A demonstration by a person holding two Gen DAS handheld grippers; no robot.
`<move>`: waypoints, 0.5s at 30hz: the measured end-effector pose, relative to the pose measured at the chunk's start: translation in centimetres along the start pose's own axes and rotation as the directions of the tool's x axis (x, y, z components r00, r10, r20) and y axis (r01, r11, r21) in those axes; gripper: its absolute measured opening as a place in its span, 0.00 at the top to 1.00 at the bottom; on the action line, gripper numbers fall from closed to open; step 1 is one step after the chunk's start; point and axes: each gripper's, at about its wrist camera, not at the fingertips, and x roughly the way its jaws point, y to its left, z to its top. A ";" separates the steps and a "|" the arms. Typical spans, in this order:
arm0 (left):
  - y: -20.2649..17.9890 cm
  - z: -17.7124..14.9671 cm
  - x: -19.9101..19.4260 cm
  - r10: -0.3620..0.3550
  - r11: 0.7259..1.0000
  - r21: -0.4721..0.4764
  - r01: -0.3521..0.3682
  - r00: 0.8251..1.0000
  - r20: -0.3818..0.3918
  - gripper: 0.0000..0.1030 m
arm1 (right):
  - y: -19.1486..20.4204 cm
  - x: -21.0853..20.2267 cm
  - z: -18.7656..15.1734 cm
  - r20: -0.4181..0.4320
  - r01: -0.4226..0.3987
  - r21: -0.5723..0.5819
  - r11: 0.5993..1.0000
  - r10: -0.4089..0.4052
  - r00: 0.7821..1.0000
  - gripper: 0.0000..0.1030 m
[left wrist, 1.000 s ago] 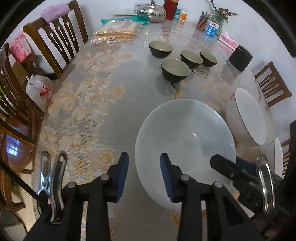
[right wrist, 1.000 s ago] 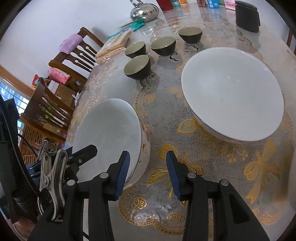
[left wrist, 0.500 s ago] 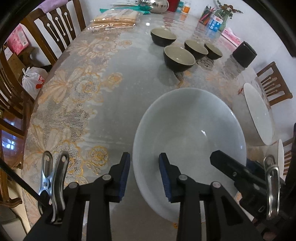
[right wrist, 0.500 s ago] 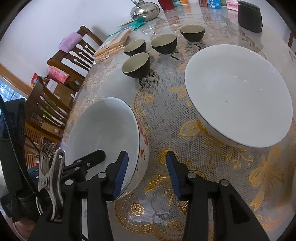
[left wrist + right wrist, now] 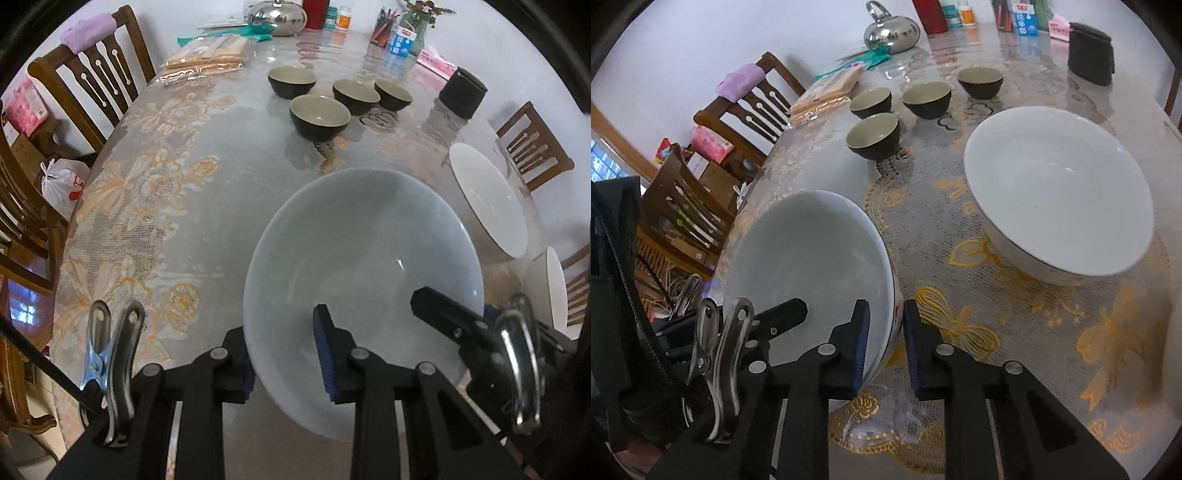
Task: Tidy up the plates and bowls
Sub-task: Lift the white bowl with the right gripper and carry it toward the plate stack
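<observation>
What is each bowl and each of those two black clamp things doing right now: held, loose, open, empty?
Near white bowl: empty, both grippers straddling its rim.
Second white bowl: empty, upright on the table, untouched.
Four dark bowls: empty, upright, standing apart, unstacked.
Left gripper: open, one finger inside the near bowl's rim, one outside.
Right gripper: open, rim between its fingers, not yet clamped.

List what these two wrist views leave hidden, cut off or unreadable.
- Near rim of the big white bowl: left wrist view, covered by the left gripper.
- Printing on the blue carton: too small to read.
- Third white dish: cut off at the right edge.
- Whether the right gripper touches the bowl's rim: unclear.
</observation>
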 end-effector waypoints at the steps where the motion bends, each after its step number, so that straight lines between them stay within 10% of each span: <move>1: -0.1 -0.2 -0.2 -0.007 1.000 -0.004 0.007 1.000 -0.001 0.72 | -0.1 -0.4 -0.2 0.006 0.001 0.010 1.000 -0.001 1.000 0.81; 15: -3.3 -3.0 -5.3 -0.066 0.996 0.054 0.064 0.997 0.031 0.72 | -0.9 -6.6 -3.8 0.046 0.012 0.083 0.996 -0.016 0.999 0.81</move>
